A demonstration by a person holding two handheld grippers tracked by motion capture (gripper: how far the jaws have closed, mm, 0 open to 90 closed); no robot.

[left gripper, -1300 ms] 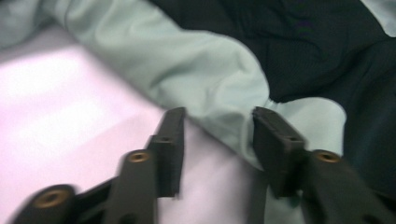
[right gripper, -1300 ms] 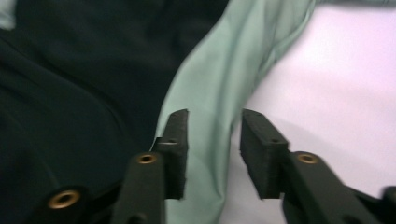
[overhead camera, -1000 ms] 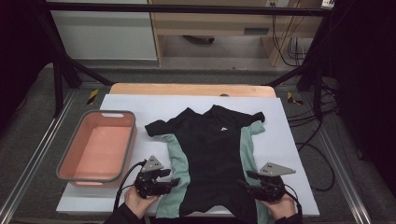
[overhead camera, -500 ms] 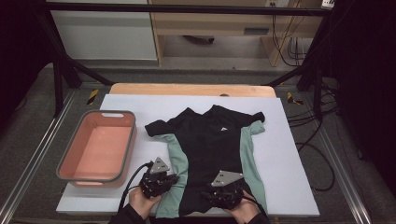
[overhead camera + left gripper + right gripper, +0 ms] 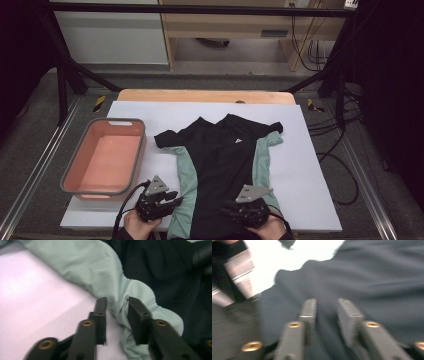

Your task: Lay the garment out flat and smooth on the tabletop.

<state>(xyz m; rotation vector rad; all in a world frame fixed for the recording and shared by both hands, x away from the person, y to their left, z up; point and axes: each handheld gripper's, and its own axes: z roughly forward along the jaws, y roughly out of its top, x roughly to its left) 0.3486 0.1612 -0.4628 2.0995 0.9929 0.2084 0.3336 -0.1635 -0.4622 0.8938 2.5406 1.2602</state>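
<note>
A black shirt (image 5: 220, 155) with mint green side panels lies flat on the white board (image 5: 310, 195), collar toward the far side. My left gripper (image 5: 176, 201) is at the shirt's near left hem. In the left gripper view its jaws (image 5: 117, 302) have just been opening, and the rumpled mint green edge (image 5: 140, 292) lies in the gap with the pads off it. My right gripper (image 5: 226, 210) is over the black front near the hem. Its jaws (image 5: 327, 303) have also just been opening and stand apart above the black cloth (image 5: 374, 282), in a blurred picture.
A salmon pink tray (image 5: 75, 172) with a grey rim stands on the board's left side, close to my left gripper. Cables (image 5: 340, 130) trail on the floor to the right. A wooden table edge (image 5: 200, 95) lies beyond the board.
My right gripper has moved left from the shirt's right hem corner to the black front. The left gripper has shifted slightly back toward the near left. Both pairs of jaws closed and then parted again.
</note>
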